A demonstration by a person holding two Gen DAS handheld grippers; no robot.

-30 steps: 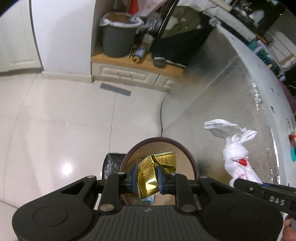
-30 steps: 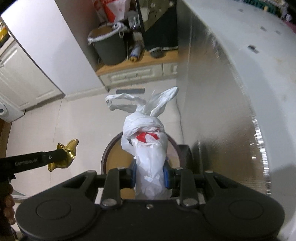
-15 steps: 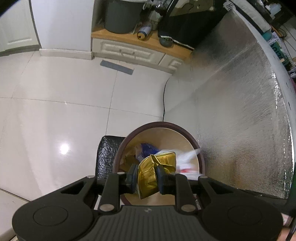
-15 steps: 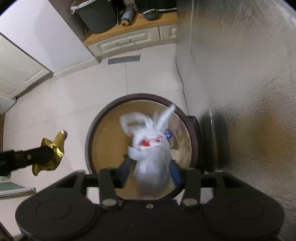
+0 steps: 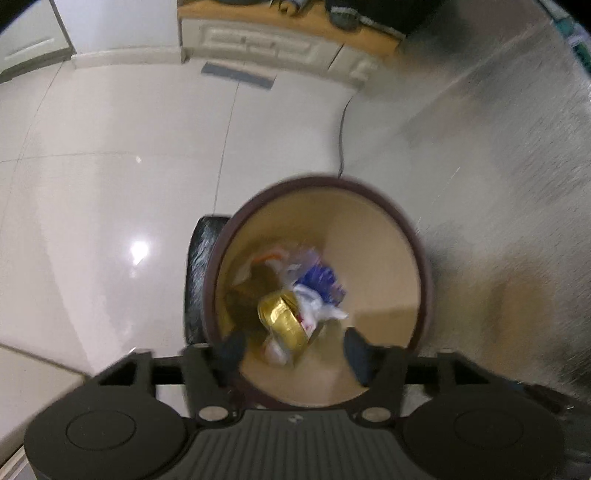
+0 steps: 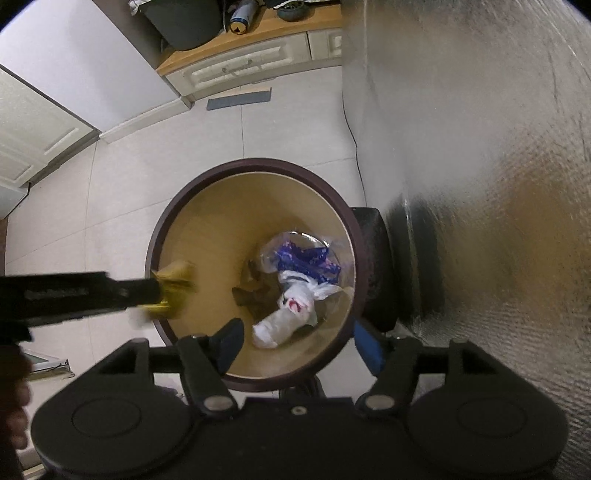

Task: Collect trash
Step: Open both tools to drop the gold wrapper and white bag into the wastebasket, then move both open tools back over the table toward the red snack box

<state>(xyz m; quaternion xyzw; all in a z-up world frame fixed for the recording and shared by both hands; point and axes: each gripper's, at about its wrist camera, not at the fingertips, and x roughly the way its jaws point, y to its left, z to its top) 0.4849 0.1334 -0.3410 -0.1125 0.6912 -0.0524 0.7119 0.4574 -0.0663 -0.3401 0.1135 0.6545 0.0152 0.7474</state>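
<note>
A round trash bin with a dark brown rim (image 5: pixel 419 251) (image 6: pixel 255 164) and tan inner wall stands on the tiled floor. My left gripper (image 5: pixel 295 350) is open right above it; the gold foil wrapper (image 5: pixel 282 325) is free between its jaws, over the bin's inside. In the right wrist view the wrapper (image 6: pixel 173 288) appears blurred at the left gripper's tip near the bin's left rim. My right gripper (image 6: pixel 297 345) is open and empty above the bin. The knotted white plastic bag (image 6: pixel 290 314) lies inside on blue and clear wrappers (image 6: pixel 306 258).
A silver foil-covered wall (image 6: pixel 480 166) rises close on the right. A black block (image 6: pixel 373 266) sits beside the bin. A thin cable (image 5: pixel 341 140) runs along the floor. A low cabinet (image 6: pixel 243 66) with a grey bin (image 6: pixel 184 22) stands far back.
Both grippers moved over the bin and opened. The white bag dropped from the right gripper into the bin. The gold wrapper has come free of the left jaws.
</note>
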